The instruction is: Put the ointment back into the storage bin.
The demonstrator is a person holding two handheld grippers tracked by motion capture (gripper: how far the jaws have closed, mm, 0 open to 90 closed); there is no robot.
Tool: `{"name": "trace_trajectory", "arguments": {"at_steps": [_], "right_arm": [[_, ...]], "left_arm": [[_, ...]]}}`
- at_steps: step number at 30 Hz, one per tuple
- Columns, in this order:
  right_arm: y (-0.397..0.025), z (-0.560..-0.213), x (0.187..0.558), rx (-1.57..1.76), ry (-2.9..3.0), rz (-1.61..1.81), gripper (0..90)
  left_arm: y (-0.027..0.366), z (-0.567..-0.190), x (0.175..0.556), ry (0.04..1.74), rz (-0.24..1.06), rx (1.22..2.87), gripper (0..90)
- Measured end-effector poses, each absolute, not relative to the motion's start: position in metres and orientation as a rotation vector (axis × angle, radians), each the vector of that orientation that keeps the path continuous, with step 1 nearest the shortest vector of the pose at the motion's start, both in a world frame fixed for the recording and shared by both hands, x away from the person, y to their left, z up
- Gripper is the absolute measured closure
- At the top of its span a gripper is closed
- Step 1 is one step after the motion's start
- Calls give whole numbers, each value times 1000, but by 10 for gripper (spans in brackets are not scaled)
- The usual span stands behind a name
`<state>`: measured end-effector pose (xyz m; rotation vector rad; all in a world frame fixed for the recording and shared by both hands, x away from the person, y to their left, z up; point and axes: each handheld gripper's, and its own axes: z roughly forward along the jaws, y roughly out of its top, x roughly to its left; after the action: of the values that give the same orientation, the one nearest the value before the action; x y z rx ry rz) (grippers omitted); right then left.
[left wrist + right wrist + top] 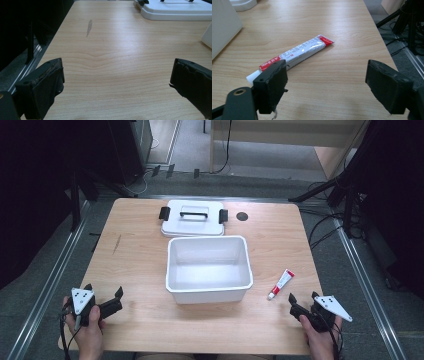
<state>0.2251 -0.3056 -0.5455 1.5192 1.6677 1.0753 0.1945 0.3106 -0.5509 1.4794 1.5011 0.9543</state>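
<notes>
Two hand-held grippers rest at the lower edge of the high view, both with jaws spread and nothing between them. The left hand-held gripper [102, 301] sits at lower left over bare wood; the right hand-held gripper [302, 298] sits at lower right, just below the tube [280, 284].

In the right gripper view the tube [294, 55] lies flat on the surface [342, 30], running diagonally from lower left to upper centre. Its white cap end is partly hidden behind the left-hand jaw; its flat crimped red end points toward the upper right of the frame. The body is white and glossy, with a red band and printed characters too small to read.

Handling, as a judgement: the tube is probably light, soft-walled and somewhat slick, so it would dent under a hard squeeze. The mid-body, taken across its narrow width, seems the safest hold.

Farther up the high view, the open white bin [208, 268] stands at centre, near the tube's left. Beyond it the white lid [193, 217] with a black handle and black clips lies flat, just behind the bin's far rim.
</notes>
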Motion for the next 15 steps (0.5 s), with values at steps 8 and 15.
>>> {"name": "trace_trajectory", "arguments": {"at_steps": [8,15], "right_arm": [[-299,-526,235,1644,1765,974,157],[-280,-519,251,1754,1985,616,159]], "left_arm": [[307,-551,196,1491,980,1508,0],[306,-551,195,1482,979,1515,0]]}}
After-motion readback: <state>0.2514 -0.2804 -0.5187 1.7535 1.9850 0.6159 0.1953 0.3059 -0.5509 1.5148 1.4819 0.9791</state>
